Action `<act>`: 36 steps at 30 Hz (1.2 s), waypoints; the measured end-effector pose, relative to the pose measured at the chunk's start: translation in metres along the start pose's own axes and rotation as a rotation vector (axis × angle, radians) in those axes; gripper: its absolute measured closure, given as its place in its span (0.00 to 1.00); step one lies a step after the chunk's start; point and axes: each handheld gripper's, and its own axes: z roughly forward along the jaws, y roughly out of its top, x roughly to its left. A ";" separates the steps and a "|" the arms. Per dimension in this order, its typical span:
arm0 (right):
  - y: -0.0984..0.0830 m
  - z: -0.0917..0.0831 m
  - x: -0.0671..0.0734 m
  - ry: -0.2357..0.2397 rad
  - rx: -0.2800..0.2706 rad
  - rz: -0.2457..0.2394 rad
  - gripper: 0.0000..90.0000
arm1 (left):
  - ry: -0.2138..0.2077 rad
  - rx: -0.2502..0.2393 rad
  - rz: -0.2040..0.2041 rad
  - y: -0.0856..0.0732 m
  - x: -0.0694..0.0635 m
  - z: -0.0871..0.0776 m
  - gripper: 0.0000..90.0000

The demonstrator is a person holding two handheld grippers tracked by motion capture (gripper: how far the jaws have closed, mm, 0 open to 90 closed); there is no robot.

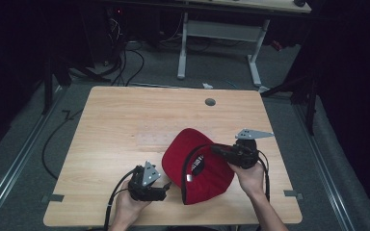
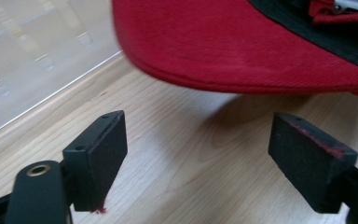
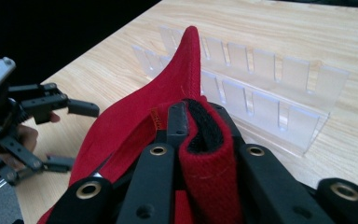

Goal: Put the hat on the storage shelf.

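A red cap [image 1: 197, 166] with a black underside is held up off the wooden table [image 1: 125, 120], at its front right. My right gripper [image 1: 221, 151] is shut on the cap's rear edge; in the right gripper view its jaws [image 3: 200, 121] pinch a fold of red cloth and black band. My left gripper [image 1: 161, 190] stands open just left of the cap, low over the table. In the left gripper view the cap's brim [image 2: 242, 46] hangs just beyond the pads [image 2: 105, 154], with nothing between them. The left gripper [image 3: 72, 136] also appears open in the right gripper view.
A clear plastic slotted rack [image 3: 261, 93] stands on the table behind the cap, also seen as a clear rack [image 2: 28, 60] in the left gripper view. A round hole [image 1: 210, 102] sits near the table's far edge. Cables and white desk legs [image 1: 183, 43] are on the floor beyond.
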 end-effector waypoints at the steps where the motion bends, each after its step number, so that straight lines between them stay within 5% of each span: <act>1: 0.000 0.000 0.000 0.000 0.000 0.000 0.91 | -0.002 0.000 0.004 0.000 -0.002 0.001 0.21; 11: 0.008 0.000 0.006 0.012 -0.015 0.015 0.91 | -0.009 -0.012 -0.003 0.001 -0.010 0.010 0.18; 23: 0.005 0.002 0.012 -0.050 0.066 -0.024 0.90 | 0.008 -0.083 0.040 0.011 -0.013 -0.003 0.18; 36: 0.003 0.004 0.018 -0.045 0.142 -0.030 0.90 | -0.014 -0.118 0.085 0.024 -0.023 -0.015 0.18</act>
